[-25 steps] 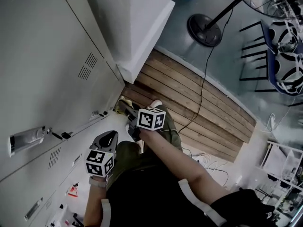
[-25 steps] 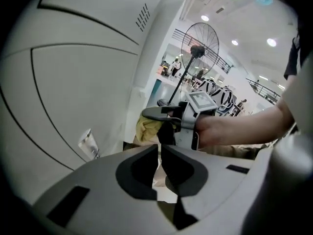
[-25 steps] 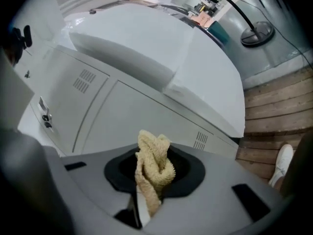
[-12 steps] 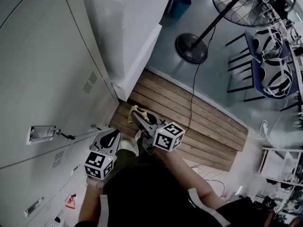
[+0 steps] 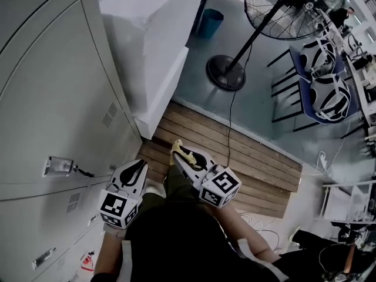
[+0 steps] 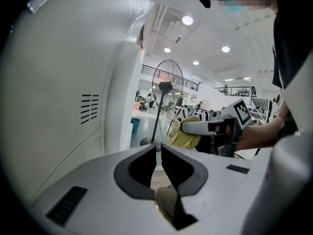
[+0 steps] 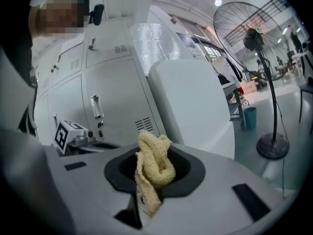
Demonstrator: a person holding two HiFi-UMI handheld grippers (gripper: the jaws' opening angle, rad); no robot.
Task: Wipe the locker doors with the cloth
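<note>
Grey locker doors [image 5: 53, 98] fill the left of the head view, with a latch handle [image 5: 60, 166] and a small vent [image 5: 109, 115]. My right gripper [image 5: 181, 153] is shut on a bunched yellow cloth [image 5: 178, 148], held over the wooden floor a little away from the lockers. In the right gripper view the cloth [image 7: 154, 161] hangs wadded between the jaws of that gripper [image 7: 154, 155], and the locker doors [image 7: 110, 94] stand beyond. My left gripper [image 5: 138, 165] is close to the lower door, shut and empty [image 6: 158, 148]. It looks toward the cloth [image 6: 186, 134].
A white cabinet [image 5: 158, 34] juts out beside the lockers. Wooden floor boards [image 5: 247, 151] lie below the grippers. A standing fan [image 5: 225, 72] with a trailing cable, a blue bin [image 5: 210, 22] and chairs [image 5: 320, 81] stand to the right.
The right gripper has swung right and away from the lockers, still holding the cloth. The head view has tilted up. The left gripper has barely moved.
</note>
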